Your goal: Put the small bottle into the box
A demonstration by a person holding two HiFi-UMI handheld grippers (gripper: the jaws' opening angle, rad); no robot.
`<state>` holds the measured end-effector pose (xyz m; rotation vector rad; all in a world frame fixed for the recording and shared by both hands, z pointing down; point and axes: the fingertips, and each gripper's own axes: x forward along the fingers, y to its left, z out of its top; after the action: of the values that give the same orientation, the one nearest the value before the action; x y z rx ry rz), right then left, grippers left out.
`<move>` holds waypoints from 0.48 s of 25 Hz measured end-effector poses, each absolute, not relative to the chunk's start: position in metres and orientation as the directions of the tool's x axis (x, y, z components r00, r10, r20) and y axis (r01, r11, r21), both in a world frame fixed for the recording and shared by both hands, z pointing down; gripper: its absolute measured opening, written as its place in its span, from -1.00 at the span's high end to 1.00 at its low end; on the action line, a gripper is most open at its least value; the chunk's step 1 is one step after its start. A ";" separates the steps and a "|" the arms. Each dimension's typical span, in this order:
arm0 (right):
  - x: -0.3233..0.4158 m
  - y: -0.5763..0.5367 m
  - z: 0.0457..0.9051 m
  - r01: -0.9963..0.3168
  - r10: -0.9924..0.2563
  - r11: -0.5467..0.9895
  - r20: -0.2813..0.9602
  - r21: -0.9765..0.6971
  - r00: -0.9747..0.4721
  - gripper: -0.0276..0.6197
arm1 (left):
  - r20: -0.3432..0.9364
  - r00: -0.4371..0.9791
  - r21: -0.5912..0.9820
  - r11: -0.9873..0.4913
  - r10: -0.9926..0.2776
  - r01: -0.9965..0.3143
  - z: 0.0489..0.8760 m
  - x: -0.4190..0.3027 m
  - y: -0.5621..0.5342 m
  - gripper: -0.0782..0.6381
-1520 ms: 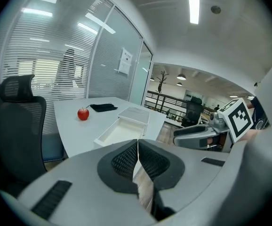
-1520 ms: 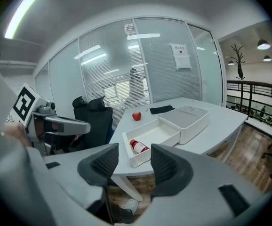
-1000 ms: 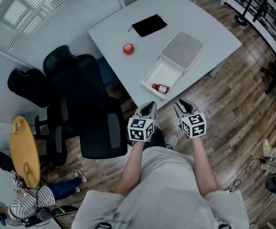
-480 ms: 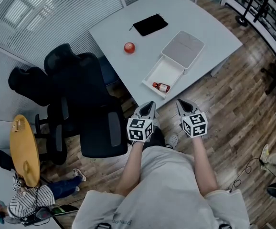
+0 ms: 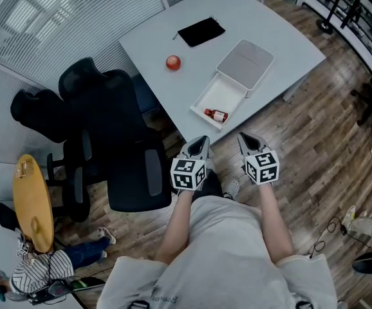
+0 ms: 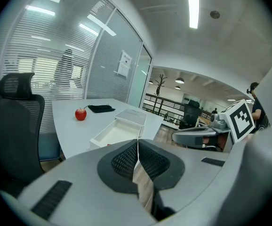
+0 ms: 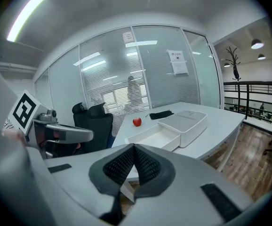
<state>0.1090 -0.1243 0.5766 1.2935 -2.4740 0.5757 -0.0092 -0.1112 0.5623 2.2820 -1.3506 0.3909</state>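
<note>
One pale grey table (image 5: 263, 24) fills the upper part of the head view, with black office chairs (image 5: 109, 127) crowded at its left side. An open white box (image 5: 224, 92) sits by the table's near edge, its lid (image 5: 245, 63) lying against the tray's far side. The left gripper (image 5: 199, 141) and right gripper (image 5: 246, 140) are held side by side off the table, close to the person's body. Each has its jaws pressed together with nothing between them. A black pouch (image 5: 201, 33) and a red apple (image 5: 172, 62) lie farther back on the table. The small bottle (image 5: 215, 114) lies on its side inside the box, at the end nearest the grippers. It is apart from both and ahead of the gap between them.
</note>
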 end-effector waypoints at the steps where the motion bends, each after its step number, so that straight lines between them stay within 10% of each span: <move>1: 0.109 -0.124 0.576 -0.830 -0.713 0.516 0.430 -0.212 -0.554 0.86 | 0.460 0.478 0.240 -0.414 -0.748 -0.878 0.562 -0.009 -0.111 0.70; 12: 0.113 -0.124 0.577 -0.833 -0.714 0.515 0.435 -0.203 -0.548 0.86 | 0.458 0.476 0.240 -0.412 -0.751 -0.879 0.561 -0.007 -0.110 0.70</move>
<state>0.1127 -0.1238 0.5769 1.2959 -2.4631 0.5662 -0.0073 -0.1104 0.5614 2.2809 -1.3547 0.3877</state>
